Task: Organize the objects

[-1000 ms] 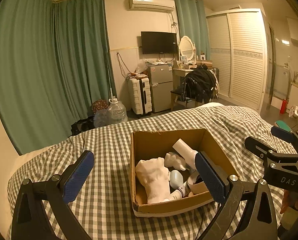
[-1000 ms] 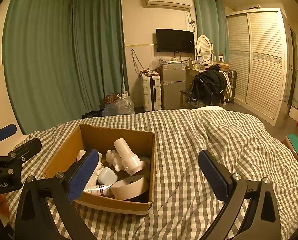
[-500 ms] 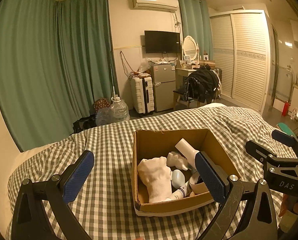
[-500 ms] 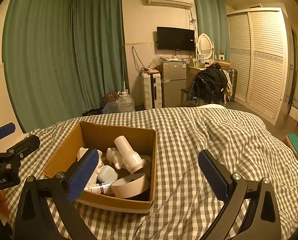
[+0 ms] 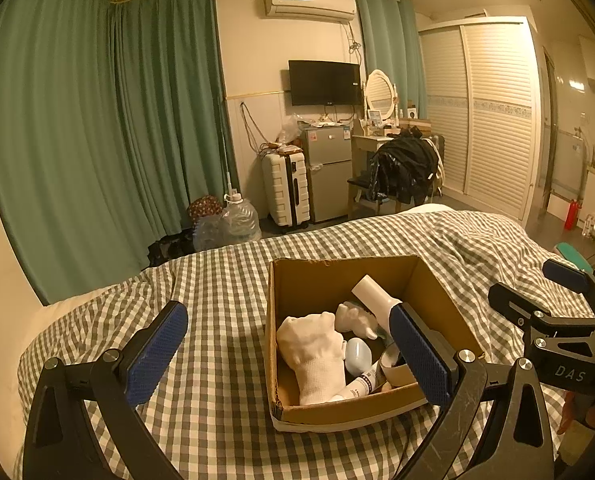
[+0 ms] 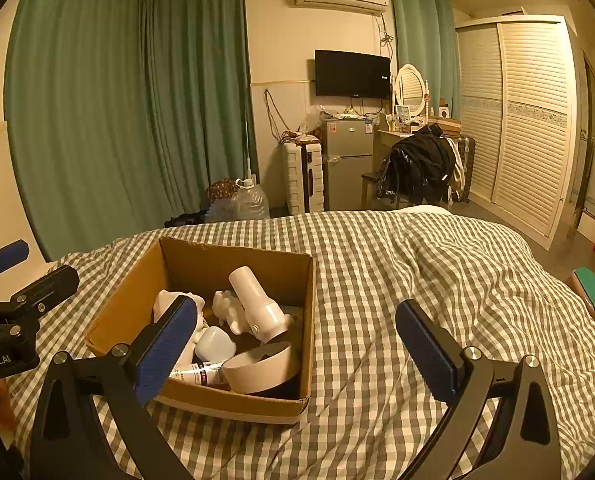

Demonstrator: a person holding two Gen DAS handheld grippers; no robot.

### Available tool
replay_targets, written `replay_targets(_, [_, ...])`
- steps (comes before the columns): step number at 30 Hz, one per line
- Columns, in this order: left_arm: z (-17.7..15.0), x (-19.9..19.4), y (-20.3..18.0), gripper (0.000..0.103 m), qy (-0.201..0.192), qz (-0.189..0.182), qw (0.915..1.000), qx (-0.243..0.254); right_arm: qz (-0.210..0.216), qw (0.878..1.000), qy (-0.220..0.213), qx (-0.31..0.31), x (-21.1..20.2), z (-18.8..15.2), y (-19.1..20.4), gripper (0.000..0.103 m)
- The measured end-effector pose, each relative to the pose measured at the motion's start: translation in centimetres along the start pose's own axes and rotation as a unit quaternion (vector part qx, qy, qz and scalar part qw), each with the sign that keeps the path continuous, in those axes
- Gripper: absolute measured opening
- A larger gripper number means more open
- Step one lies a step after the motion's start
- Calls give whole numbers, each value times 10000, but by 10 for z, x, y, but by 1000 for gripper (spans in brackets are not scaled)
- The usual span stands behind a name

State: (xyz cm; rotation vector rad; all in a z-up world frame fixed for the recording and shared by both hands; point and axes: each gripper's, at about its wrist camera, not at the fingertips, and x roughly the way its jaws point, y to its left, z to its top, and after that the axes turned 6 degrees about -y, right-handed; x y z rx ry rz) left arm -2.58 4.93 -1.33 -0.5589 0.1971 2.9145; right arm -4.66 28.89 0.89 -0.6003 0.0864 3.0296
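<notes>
An open cardboard box (image 5: 321,280) (image 6: 201,264) sits on the checked bedspread (image 5: 217,280) (image 6: 437,280). Inside lie a white bottle (image 5: 371,292) (image 6: 255,296), a white sock (image 5: 317,348), a small white figurine (image 5: 353,318) (image 6: 229,310), a pale blue cap (image 5: 357,356) (image 6: 213,346), a tube (image 5: 361,382) (image 6: 195,374) and a tape roll (image 6: 257,368). My left gripper (image 5: 287,356) is open and empty, held above the bed before the box's left part. My right gripper (image 6: 297,348) is open and empty, to the right of the box front.
Beyond the bed stand green curtains (image 5: 97,140), water jugs (image 5: 241,220), a white suitcase (image 5: 285,188), a small fridge (image 5: 329,172), a chair with a black jacket (image 5: 405,168) and a louvred wardrobe (image 5: 493,120). A green-topped stool (image 6: 593,292) stands at the bed's right.
Both grippers have risen and tilted slightly, so the box sits a little lower in both views. Both stay open and empty. Nothing in the box has moved.
</notes>
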Motion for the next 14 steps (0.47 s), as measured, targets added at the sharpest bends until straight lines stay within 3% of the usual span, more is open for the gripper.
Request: replay_targets(14, [0,1,1,103,13,13,10000,29,6,10000,31,-23,2,-1,2,100])
